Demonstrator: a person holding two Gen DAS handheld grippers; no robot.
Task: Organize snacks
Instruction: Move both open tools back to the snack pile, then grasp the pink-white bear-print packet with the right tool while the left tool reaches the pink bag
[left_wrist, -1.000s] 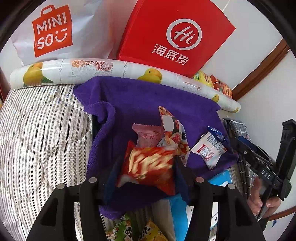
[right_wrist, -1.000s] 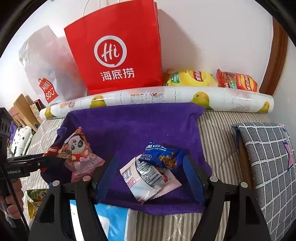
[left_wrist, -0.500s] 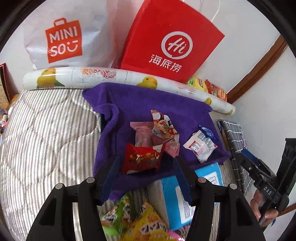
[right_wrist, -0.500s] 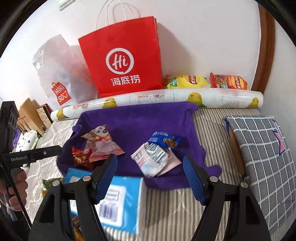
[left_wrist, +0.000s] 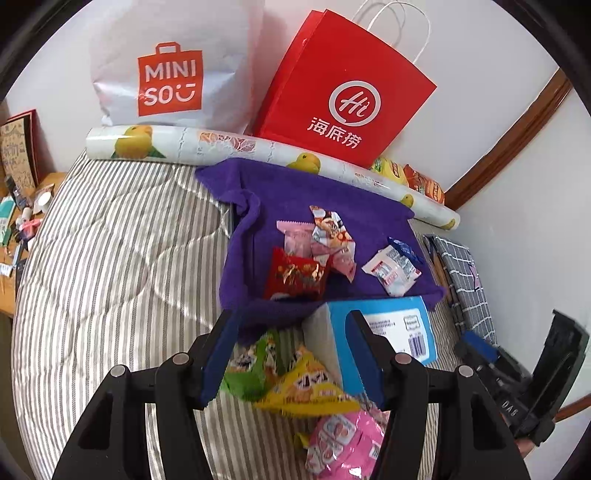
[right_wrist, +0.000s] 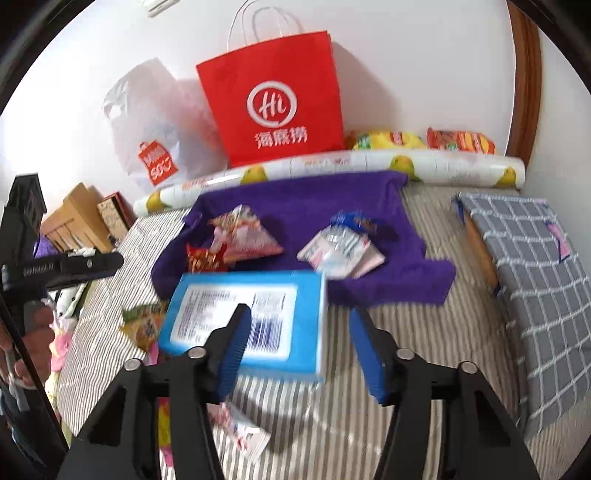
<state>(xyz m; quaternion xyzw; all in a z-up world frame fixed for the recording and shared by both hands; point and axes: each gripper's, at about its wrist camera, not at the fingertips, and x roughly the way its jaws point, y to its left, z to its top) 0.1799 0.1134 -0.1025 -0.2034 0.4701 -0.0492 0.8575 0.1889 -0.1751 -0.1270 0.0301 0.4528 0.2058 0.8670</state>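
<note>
On a striped grey-and-white quilted bed against a white wall, both hand-held grippers hang spread and empty, the right hand-held gripper with jaws just narrowed, the left hand-held gripper over loose green and yellow snack packets. Beyond lies a blue rectangular carton, long axis running left to right in the right view. Farther on, the red foil snack pouch rests on a purple towel, long side roughly crosswise. Crinkly packets could likely slip from a shallow pinch.

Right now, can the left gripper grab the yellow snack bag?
Probably yes. The left gripper is open, and the yellow snack bag lies just beyond its fingertips on the striped bedding, with nothing on top.
</note>
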